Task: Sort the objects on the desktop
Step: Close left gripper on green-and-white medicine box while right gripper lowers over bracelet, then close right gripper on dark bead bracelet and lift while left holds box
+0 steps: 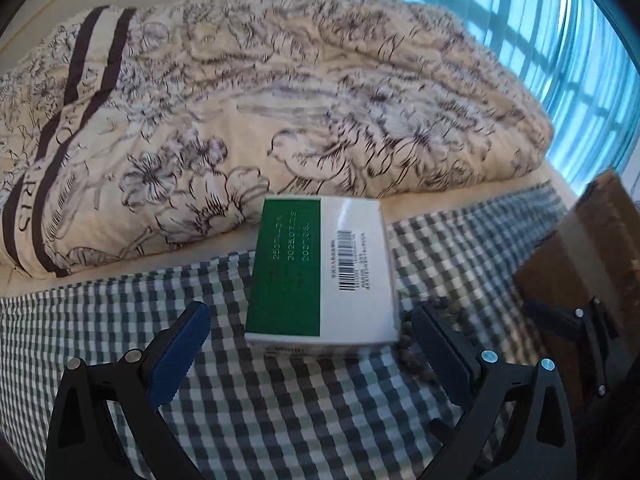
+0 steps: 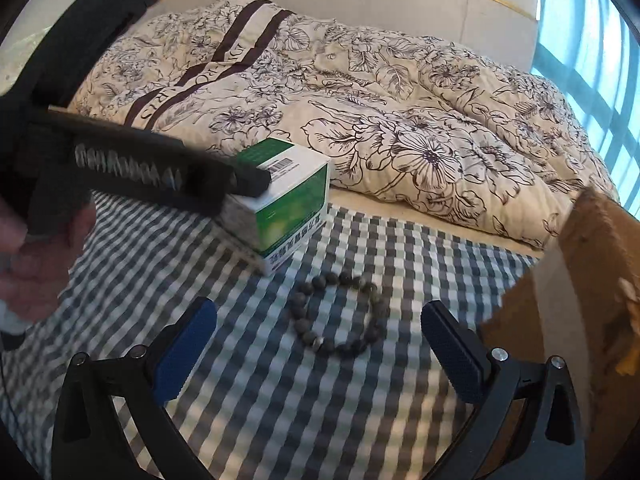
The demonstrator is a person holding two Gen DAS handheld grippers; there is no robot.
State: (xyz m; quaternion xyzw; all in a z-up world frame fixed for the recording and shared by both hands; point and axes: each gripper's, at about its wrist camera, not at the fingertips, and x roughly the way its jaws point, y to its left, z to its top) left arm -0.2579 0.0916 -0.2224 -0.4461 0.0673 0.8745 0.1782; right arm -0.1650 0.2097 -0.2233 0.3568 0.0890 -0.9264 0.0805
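Straddling green-and-white cardboard box [image 1: 322, 270] on checked cloth [image 1: 280, 400], left gripper [image 1: 320, 356] spread wide, box dead ahead, lengthwise. Right gripper [image 2: 320, 344] likewise apart, dark bead bracelet [image 2: 340, 314] ahead.

Both cams ride low on the handheld grippers, looking forward along the fingers over the checkered cloth [image 1: 280, 400] toward the floral duvet [image 1: 280, 100] at 12 o'clock. The left wrist view sits really close to the green-and-white box [image 1: 324, 272], dead ahead. The right wrist view hangs back a bit further right, so the same box [image 2: 296, 200] lands at about 11 o'clock, bead bracelet [image 2: 340, 312] straight ahead. Both also catch the cardboard box [image 1: 592, 248] at 3 o'clock and the window.
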